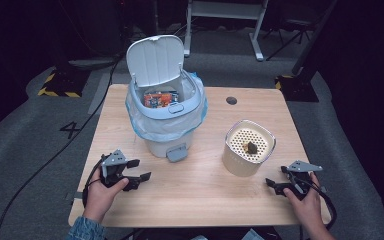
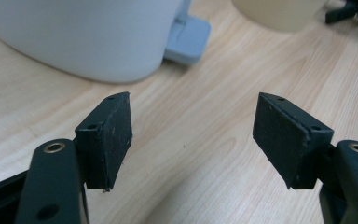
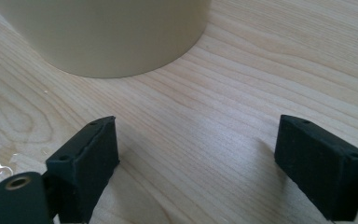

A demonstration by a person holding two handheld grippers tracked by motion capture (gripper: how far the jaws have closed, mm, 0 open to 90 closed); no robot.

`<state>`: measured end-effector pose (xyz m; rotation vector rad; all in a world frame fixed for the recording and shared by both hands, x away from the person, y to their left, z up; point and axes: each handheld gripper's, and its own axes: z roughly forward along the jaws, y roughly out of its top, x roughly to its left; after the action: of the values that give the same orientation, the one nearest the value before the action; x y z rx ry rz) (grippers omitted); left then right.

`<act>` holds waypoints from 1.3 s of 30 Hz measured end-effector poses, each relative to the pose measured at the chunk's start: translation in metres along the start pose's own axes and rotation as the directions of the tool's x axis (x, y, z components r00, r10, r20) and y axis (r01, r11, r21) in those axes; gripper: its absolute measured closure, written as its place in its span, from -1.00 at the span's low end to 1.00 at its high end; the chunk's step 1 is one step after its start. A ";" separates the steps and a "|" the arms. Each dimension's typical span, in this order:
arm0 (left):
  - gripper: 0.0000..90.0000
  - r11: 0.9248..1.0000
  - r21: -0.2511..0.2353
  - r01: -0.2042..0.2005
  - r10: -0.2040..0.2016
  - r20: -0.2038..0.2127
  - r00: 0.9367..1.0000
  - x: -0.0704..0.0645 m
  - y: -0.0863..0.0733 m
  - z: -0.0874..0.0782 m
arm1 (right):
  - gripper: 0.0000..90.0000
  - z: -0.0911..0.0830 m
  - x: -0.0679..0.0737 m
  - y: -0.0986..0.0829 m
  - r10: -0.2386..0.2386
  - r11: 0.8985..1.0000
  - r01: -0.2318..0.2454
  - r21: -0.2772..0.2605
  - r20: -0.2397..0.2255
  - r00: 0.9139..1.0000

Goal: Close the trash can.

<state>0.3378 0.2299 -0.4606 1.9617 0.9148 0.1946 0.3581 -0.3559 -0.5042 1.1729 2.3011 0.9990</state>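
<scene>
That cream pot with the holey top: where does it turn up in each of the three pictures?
High view: the cream pot stands right of centre on the wooden table, ahead of the right claw.
Left gripper view: its cream base shows at the top edge, right of centre.
Right gripper view: its curved wall spans the top, above the open jaws.
Shared landmark: the light wood grain of the table.
</scene>
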 end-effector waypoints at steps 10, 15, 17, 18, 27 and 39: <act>-0.31 0.995 -0.046 -0.090 0.088 -0.054 0.995 0.001 0.041 -0.034 | -0.76 0.001 0.000 0.001 0.002 1.000 -0.002 0.004 0.006 1.000; -0.29 0.988 -0.073 -0.139 0.132 -0.094 0.987 0.006 0.070 -0.053 | -0.76 0.001 0.000 0.001 0.002 1.000 -0.002 0.004 0.006 1.000; -0.29 0.984 -0.093 -0.151 0.141 -0.102 0.985 0.008 0.082 -0.060 | -0.76 0.001 0.000 0.001 0.002 1.000 -0.002 0.004 0.006 1.000; -0.28 0.983 -0.099 -0.157 0.146 -0.104 0.984 0.010 0.088 -0.063 | -0.76 0.001 0.000 0.001 0.002 1.000 -0.002 0.004 0.006 1.000; -0.27 0.960 -0.201 -0.195 0.178 -0.099 0.979 0.021 0.130 -0.079 | -0.76 0.001 0.000 0.001 0.002 1.000 -0.002 0.003 0.006 1.000; -0.22 0.922 -0.317 -0.222 0.203 -0.095 0.975 0.033 0.176 -0.085 | -0.76 0.001 0.000 0.000 0.002 1.000 -0.002 0.003 0.006 1.000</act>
<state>0.4127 0.2588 -0.2797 1.7475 0.6560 0.5019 0.3590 -0.3554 -0.5046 1.1781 2.2979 0.9920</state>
